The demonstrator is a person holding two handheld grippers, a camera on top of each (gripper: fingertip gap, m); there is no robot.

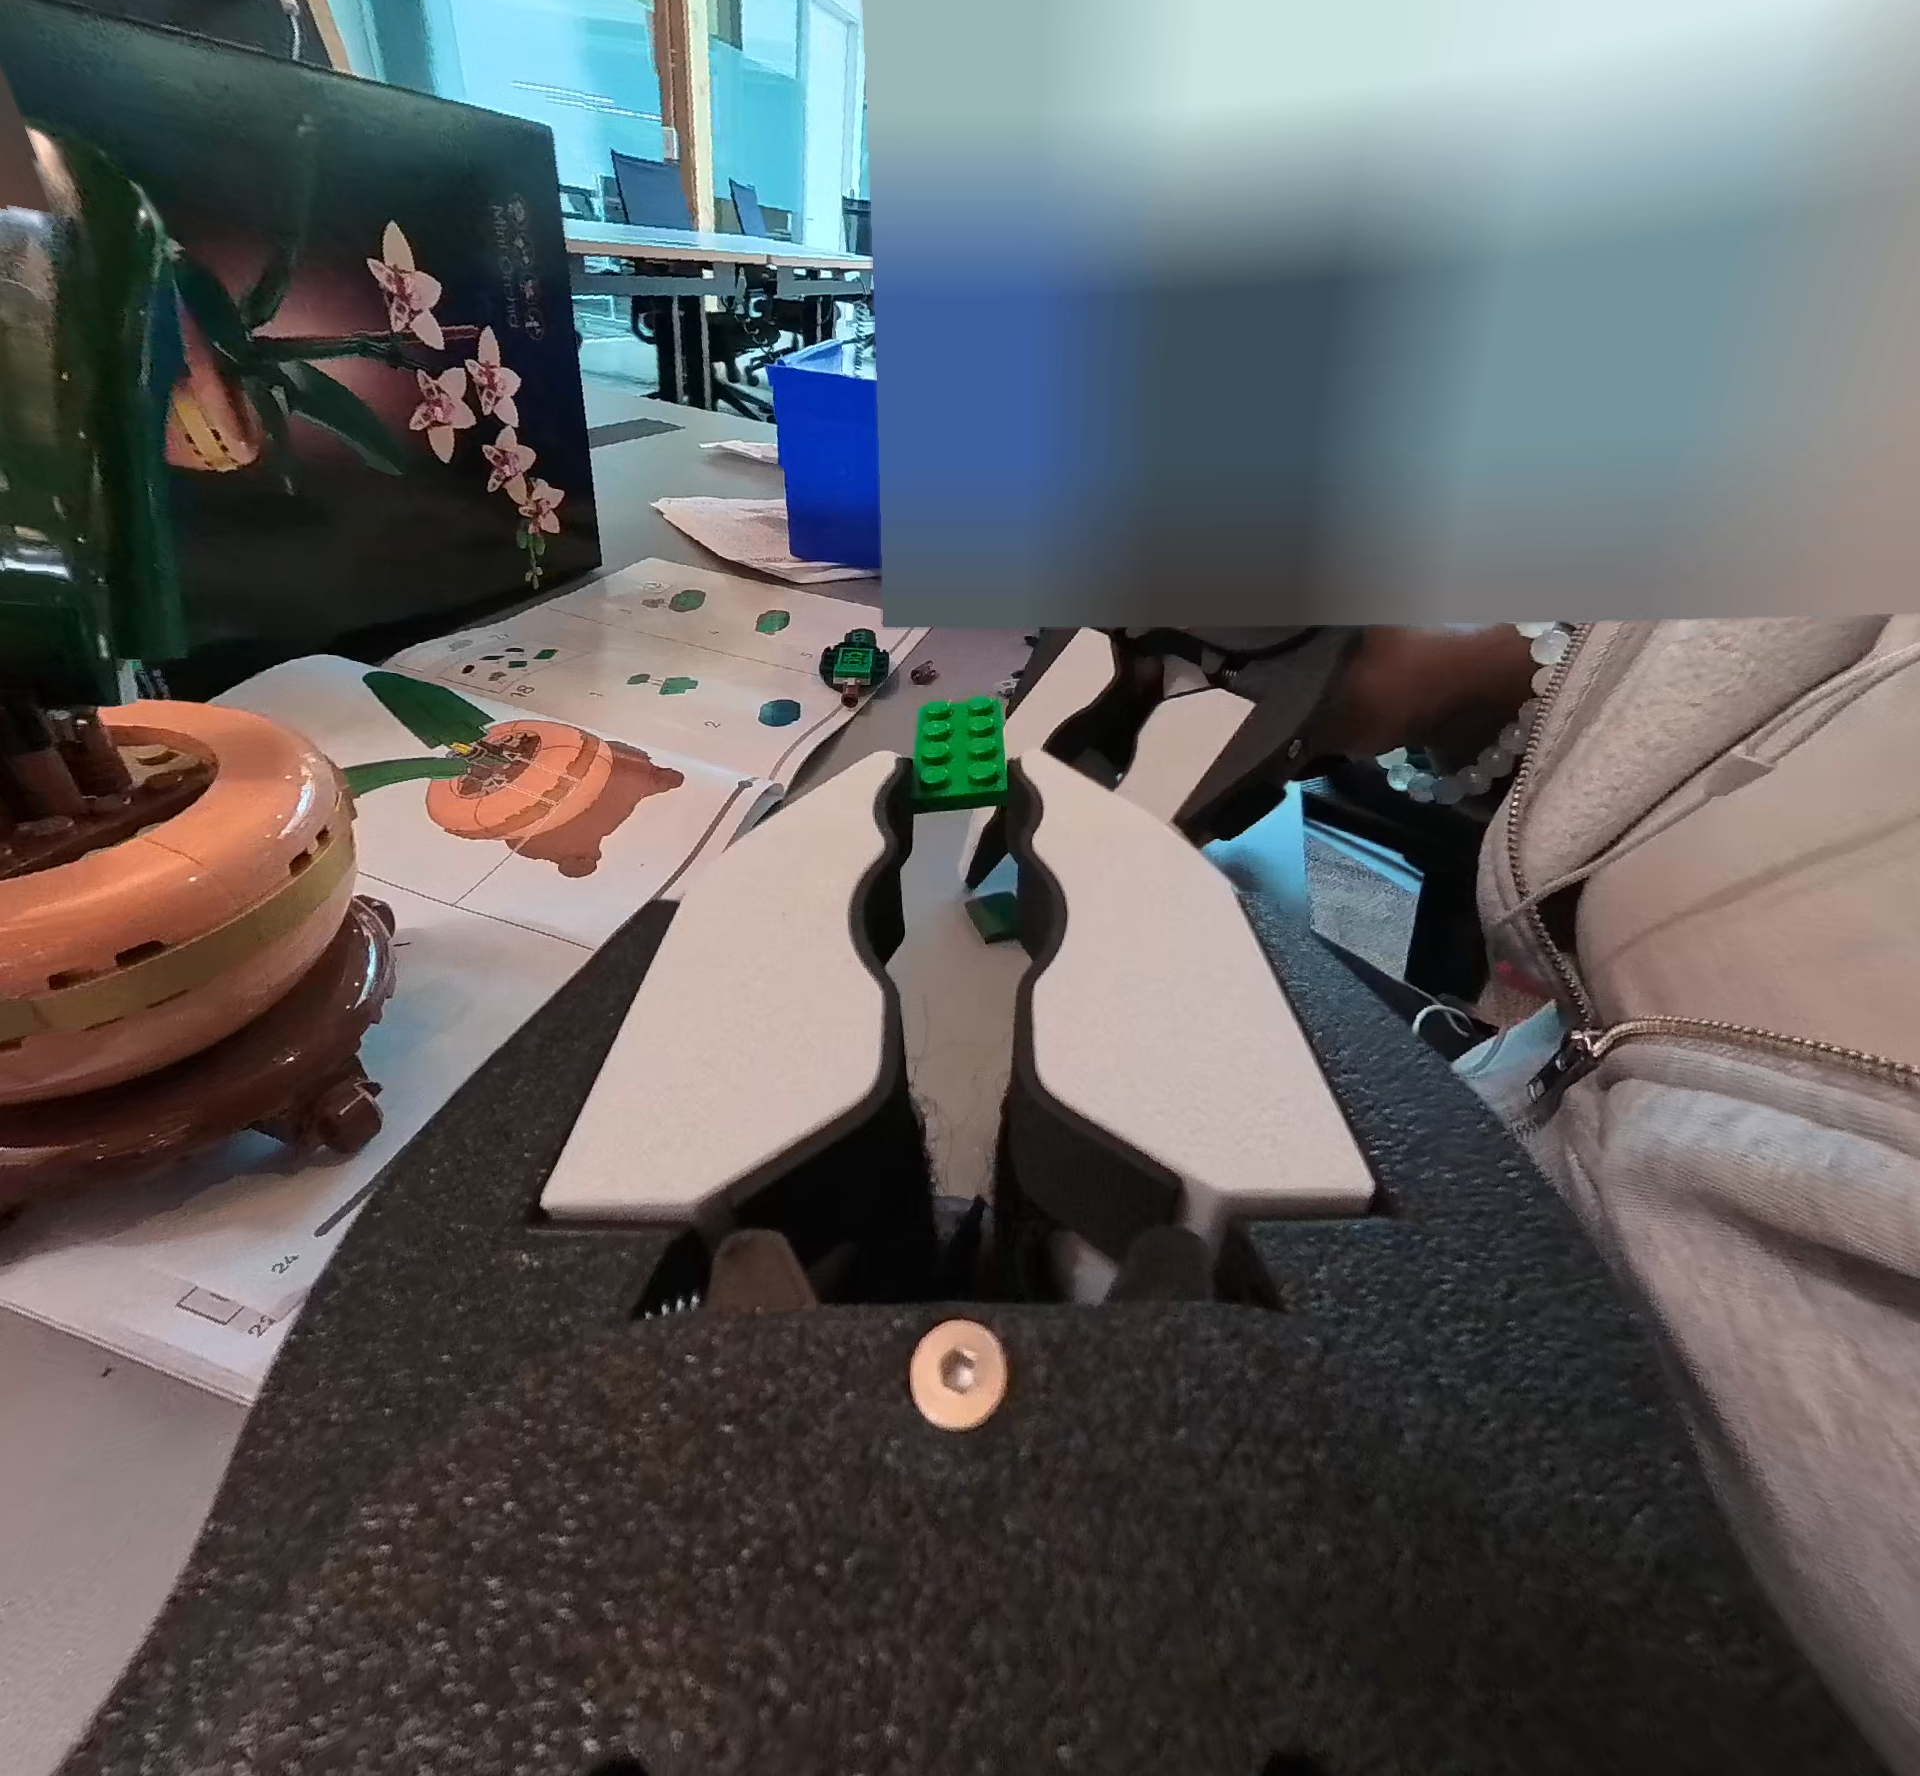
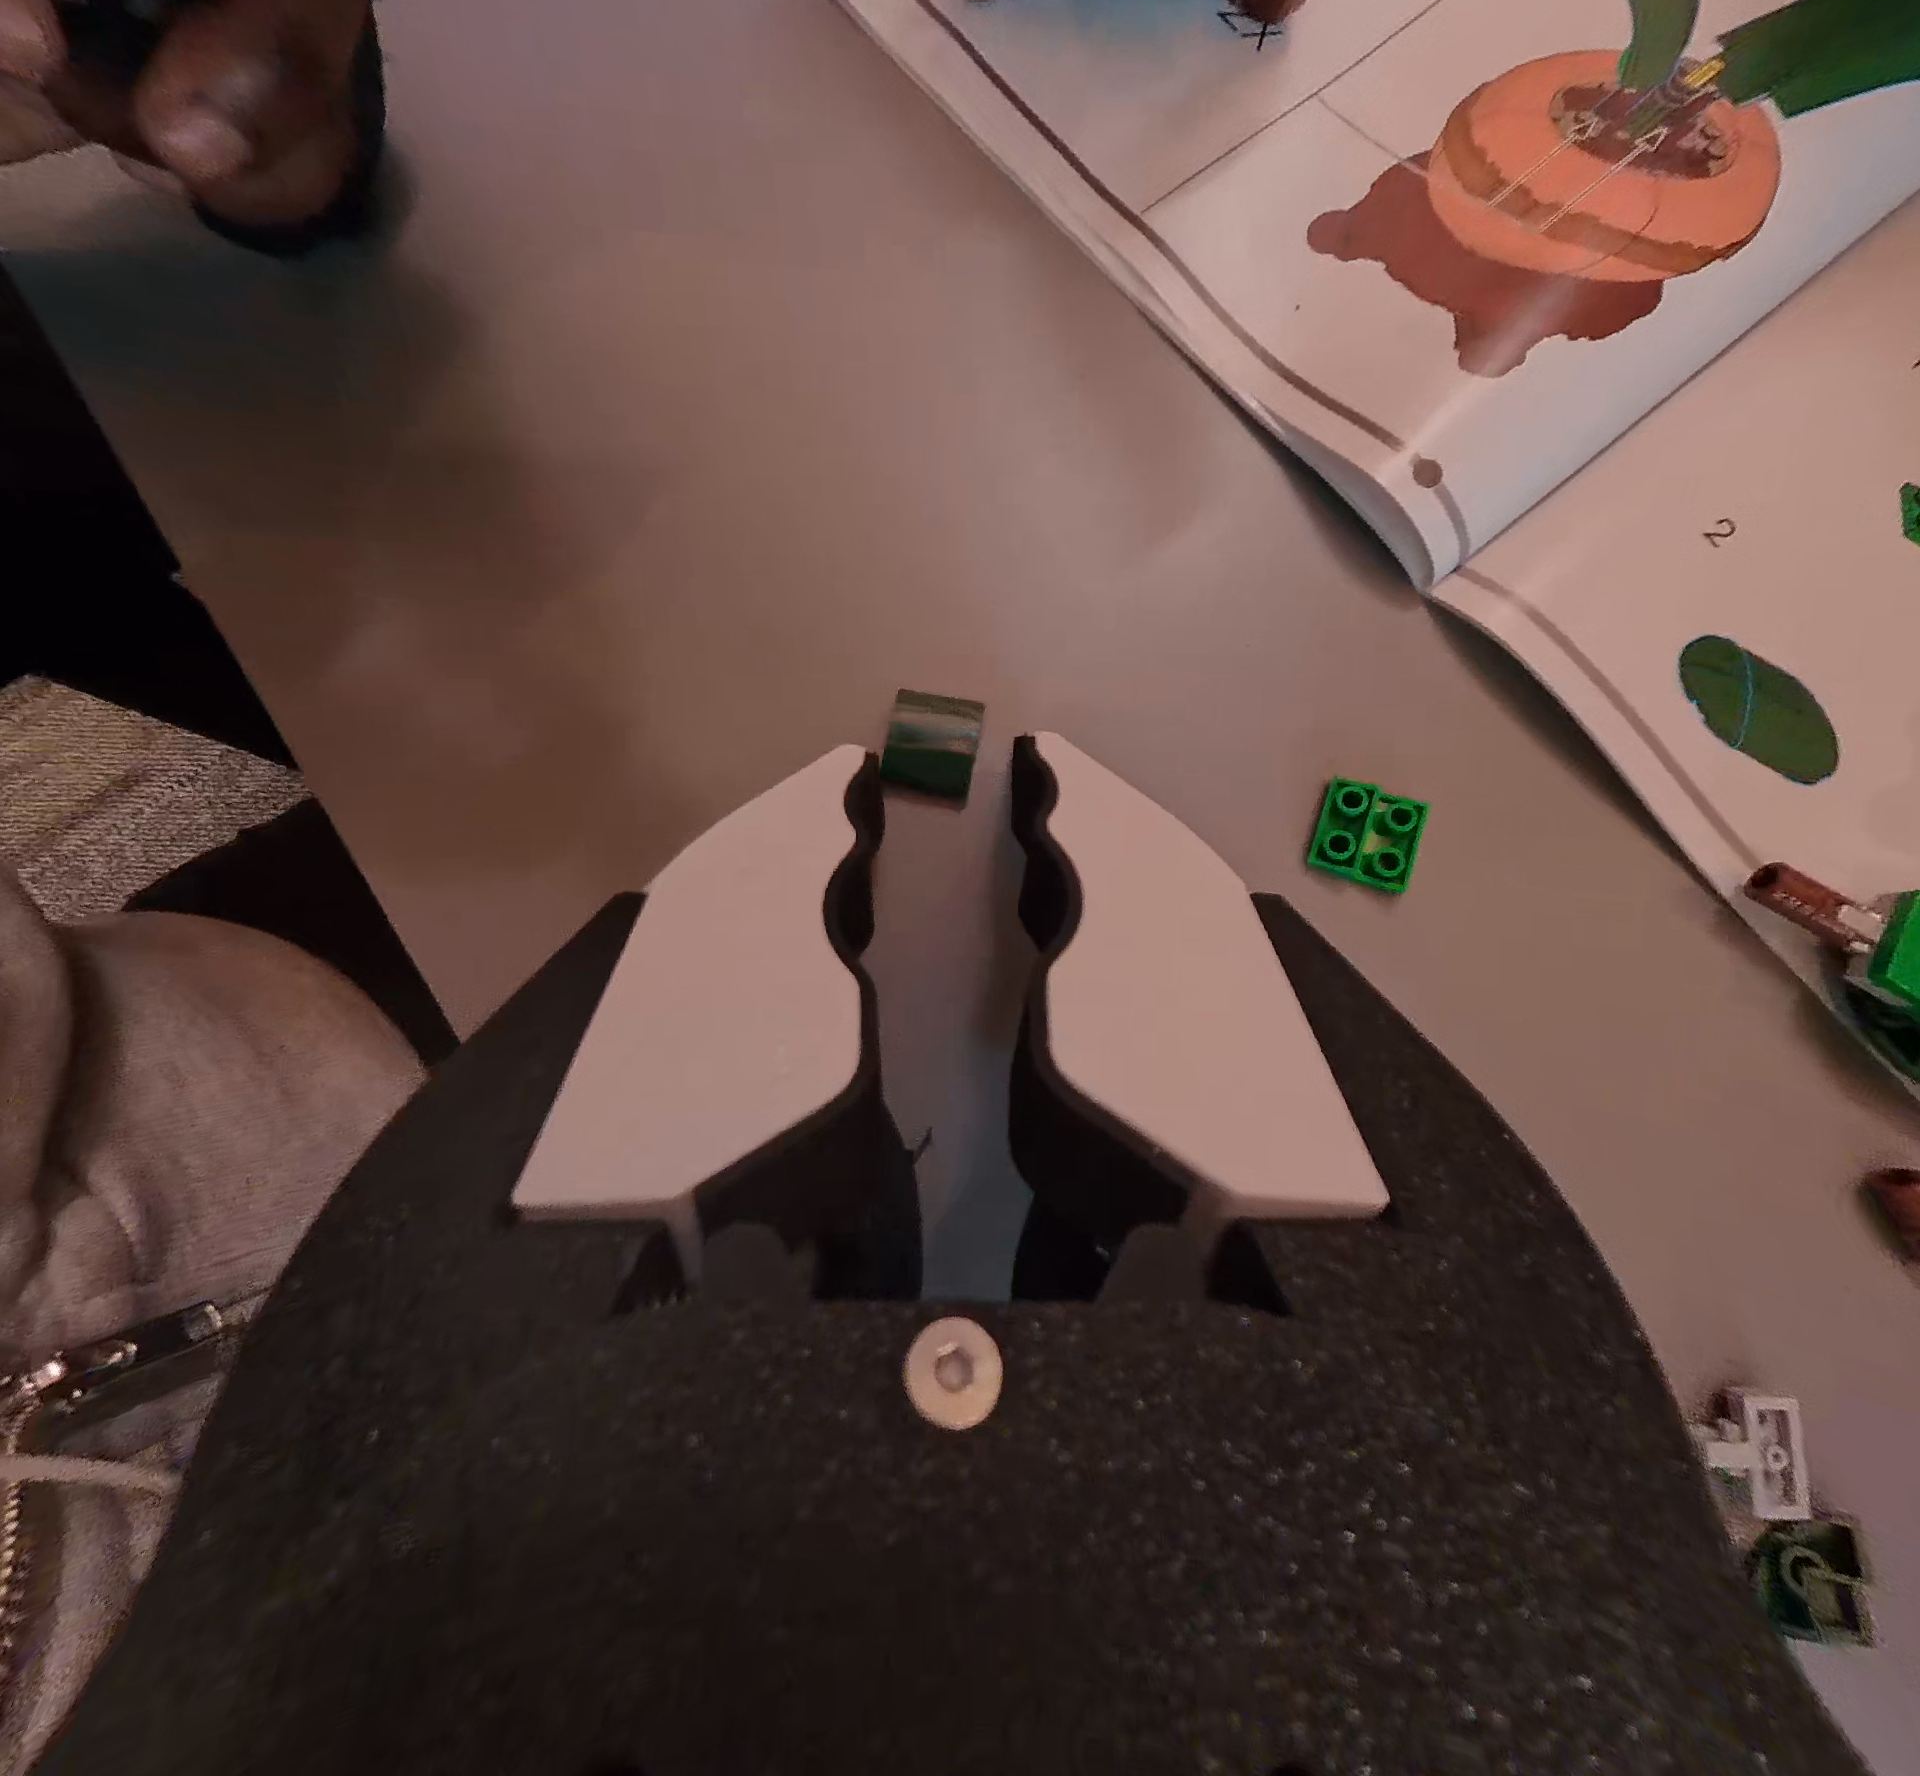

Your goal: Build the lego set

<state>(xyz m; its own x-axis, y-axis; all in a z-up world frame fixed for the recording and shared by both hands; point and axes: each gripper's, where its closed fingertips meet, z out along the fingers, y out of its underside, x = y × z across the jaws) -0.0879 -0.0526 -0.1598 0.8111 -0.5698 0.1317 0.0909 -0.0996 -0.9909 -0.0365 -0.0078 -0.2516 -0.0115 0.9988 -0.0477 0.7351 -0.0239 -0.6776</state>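
The left gripper (image 1: pixel 958 776) is closed on a bright green plate (image 1: pixel 960 752), two studs by four, pinched at its near end between the fingertips and lifted clear of the table (image 2: pixel 644 479), studs facing up. The right gripper (image 2: pixel 940 760) is parted a modest way with nothing in it, tilted down at the table so that a small dark green piece (image 2: pixel 931 744) lies just beyond its tips at twelve o'clock, nearer the left finger and not yet gripped. At three o'clock of those tips a little green two-by-two plate (image 2: pixel 1367 837) lies loose, and further out at one to two o'clock the open instruction booklet (image 2: pixel 1195 199) spreads across the table. In the left wrist view the partly built model, a peach pot (image 1: pixel 156 885) on a brown footed stand (image 1: pixel 208 1103), sits at nine o'clock on the booklet, with the set's dark box (image 1: pixel 343 355) behind it at ten o'clock. Judging from this, the pot and base are done while the leaf parts are still loose, so much remains. The left hand (image 2: pixel 208 64) wraps its gripper's handle at eleven o'clock in the right wrist view, held above the table.
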